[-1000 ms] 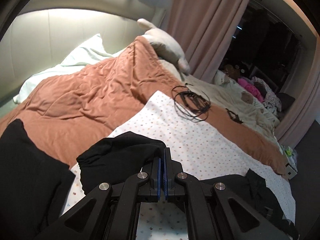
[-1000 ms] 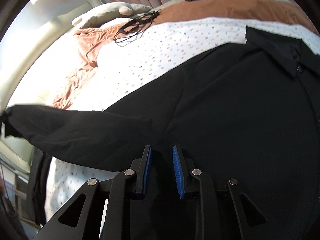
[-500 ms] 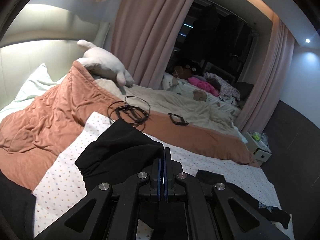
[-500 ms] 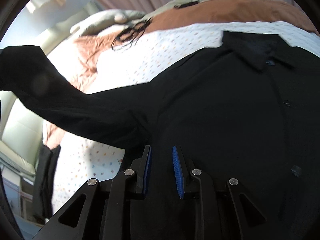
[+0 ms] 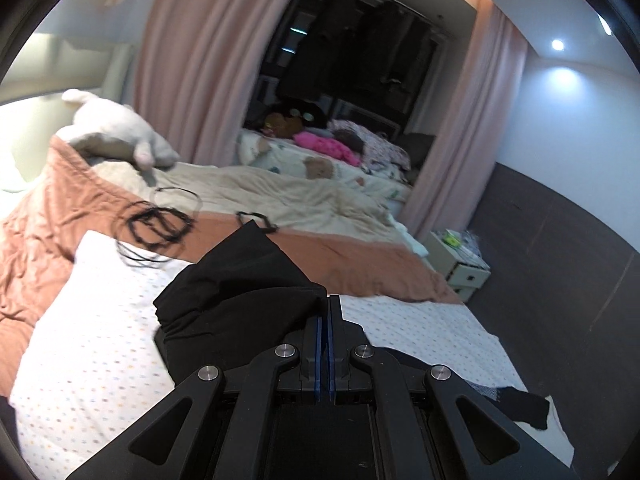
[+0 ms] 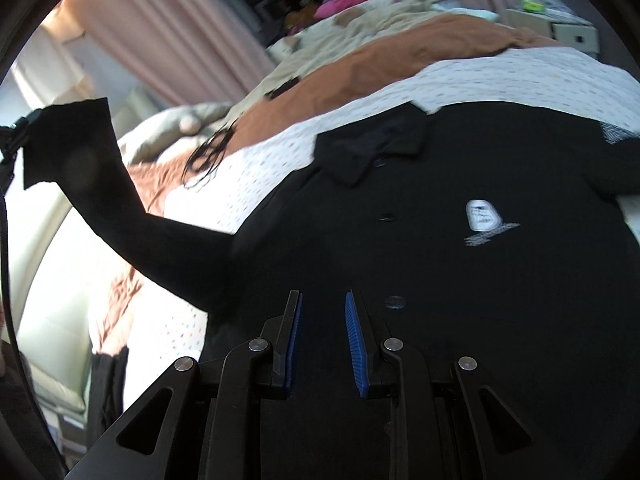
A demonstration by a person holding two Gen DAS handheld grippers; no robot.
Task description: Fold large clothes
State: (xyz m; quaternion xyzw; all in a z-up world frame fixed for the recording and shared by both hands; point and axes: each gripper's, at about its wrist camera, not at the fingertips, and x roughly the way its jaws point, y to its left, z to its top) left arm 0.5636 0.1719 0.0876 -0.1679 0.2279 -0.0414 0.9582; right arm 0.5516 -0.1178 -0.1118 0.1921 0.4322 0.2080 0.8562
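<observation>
A large black button shirt [image 6: 460,264] lies front up on a dotted white sheet [image 6: 500,76], with its collar [image 6: 372,148] and a white chest logo [image 6: 482,216] showing. My left gripper [image 5: 324,312] is shut on the black sleeve [image 5: 244,288] and holds it lifted over the bed. In the right wrist view the raised sleeve [image 6: 96,176] stretches up to the left edge. My right gripper [image 6: 322,312] is open, low over the shirt's body, holding nothing.
An orange-brown blanket [image 5: 48,216] and a beige duvet [image 5: 280,196] cover the far bed. Black cables [image 5: 158,226] and a plush toy [image 5: 116,132] lie on them. A small white nightstand [image 5: 460,256] stands by the curtain [image 5: 192,60]. Another dark garment [image 5: 524,404] lies at the right.
My left gripper has raised the sleeve and swung right, toward the shirt's body. The right gripper has shifted along the shirt, so collar and logo now show.
</observation>
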